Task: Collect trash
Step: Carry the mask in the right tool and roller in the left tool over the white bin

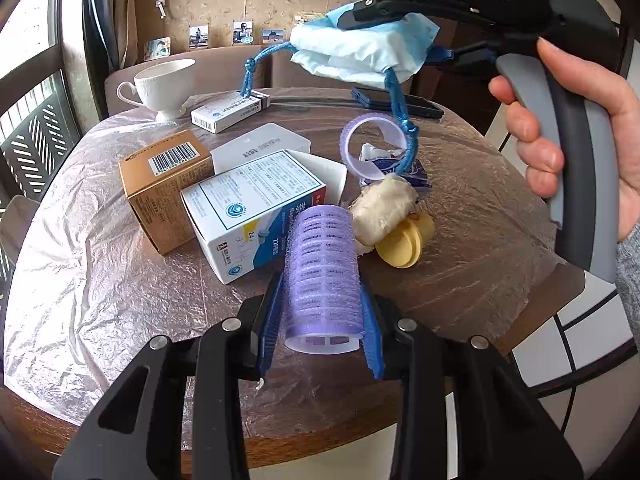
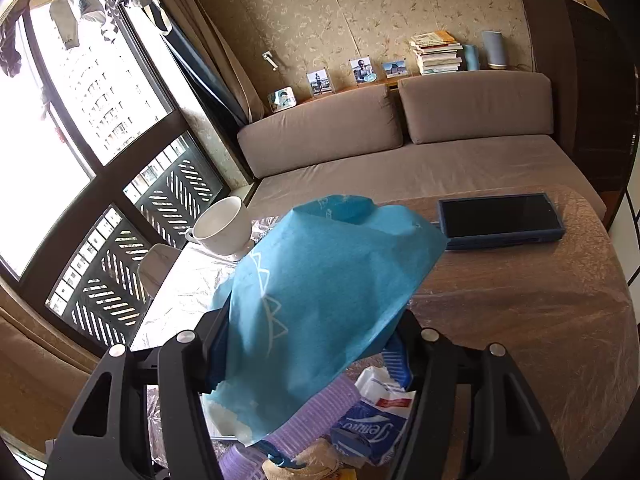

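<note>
Left wrist view: my worktop [image 1: 480, 216] is littered with boxes [image 1: 256, 216], a wrapper [image 1: 404, 164] and a lid [image 1: 404, 244]. My right tool [image 1: 400, 12] grips a mask [image 1: 360, 52] aloft; my left tool [image 1: 320, 344] is clamped on a roller [image 1: 322, 272]. Most trash remains.

Daylight from window [image 2: 72, 120] left of jaws, panes blown out white. Strong glare on crinkled plastic film [image 1: 80, 240] over counter [image 1: 480, 240], left of jaws. Right of jaws dimmer. Heavy fisheye bending, dark corners. Focus sharp, no motion blur.
</note>
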